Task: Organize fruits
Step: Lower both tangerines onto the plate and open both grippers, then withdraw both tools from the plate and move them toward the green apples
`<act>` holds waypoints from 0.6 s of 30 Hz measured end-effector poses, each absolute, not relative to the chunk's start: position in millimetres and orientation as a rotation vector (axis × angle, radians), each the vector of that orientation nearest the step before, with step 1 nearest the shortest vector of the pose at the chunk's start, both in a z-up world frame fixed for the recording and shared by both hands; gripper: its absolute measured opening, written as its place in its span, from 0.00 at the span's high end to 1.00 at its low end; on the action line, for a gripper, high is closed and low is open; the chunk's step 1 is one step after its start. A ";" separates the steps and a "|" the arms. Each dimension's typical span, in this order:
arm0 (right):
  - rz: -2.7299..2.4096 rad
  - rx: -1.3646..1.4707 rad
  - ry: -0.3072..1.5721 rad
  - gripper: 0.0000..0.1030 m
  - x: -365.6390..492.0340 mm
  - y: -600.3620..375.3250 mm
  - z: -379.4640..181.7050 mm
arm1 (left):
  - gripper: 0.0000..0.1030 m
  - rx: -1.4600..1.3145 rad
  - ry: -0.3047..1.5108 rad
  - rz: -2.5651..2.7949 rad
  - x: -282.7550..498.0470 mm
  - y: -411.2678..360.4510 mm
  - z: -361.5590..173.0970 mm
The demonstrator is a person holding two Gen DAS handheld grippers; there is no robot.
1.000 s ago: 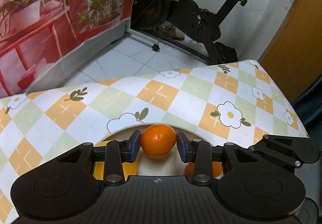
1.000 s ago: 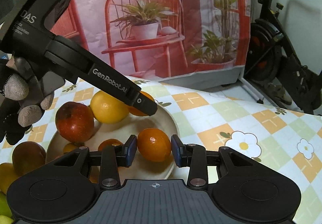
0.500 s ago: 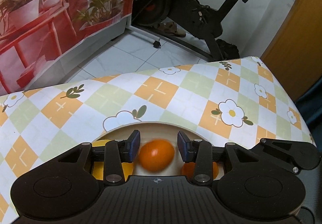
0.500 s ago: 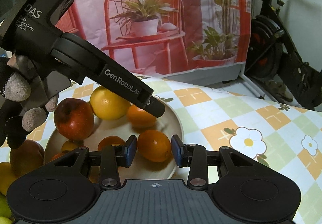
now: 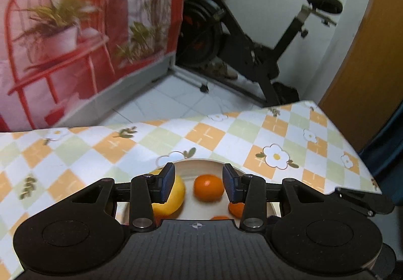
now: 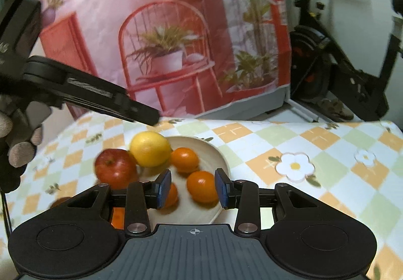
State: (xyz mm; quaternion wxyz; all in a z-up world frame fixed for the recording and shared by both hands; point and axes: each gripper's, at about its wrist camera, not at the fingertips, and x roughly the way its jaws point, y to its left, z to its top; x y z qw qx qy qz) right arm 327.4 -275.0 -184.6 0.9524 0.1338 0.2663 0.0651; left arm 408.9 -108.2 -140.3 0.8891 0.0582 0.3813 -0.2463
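Note:
A cream plate (image 6: 221,156) on the checked tablecloth holds a red apple (image 6: 114,169), a yellow lemon (image 6: 151,147) and several oranges. One orange (image 6: 202,189) lies below and between the fingers of my right gripper (image 6: 192,190), which is open and raised above the plate. My left gripper (image 5: 199,183) is open above the plate (image 5: 201,163); an orange (image 5: 208,186) lies loose on the plate beneath it, with the lemon (image 5: 173,195) to its left. The left gripper's body (image 6: 88,93) shows raised at the left of the right wrist view.
The flowered tablecloth (image 6: 314,154) extends to the right of the plate. A dark fruit (image 6: 59,202) lies left of the plate. A red printed backdrop (image 6: 163,40) and an exercise bike (image 5: 252,48) stand beyond the table's far edge.
The left gripper let go of its orange, which now lies on the plate, then rose. The right gripper opened wider and lifted back from its orange.

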 end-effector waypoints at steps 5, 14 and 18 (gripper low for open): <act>0.097 0.309 0.507 0.65 289.0 -268.0 -172.3 | 0.57 0.078 0.728 -0.466 373.8 -77.8 -115.1; 0.074 0.323 0.457 0.65 239.8 -251.9 -148.2 | 0.57 0.047 0.637 -0.385 309.4 -23.1 -89.9; 0.083 0.316 0.454 0.65 226.6 -238.9 -143.2 | 0.57 0.029 0.612 -0.349 287.2 -6.0 -87.4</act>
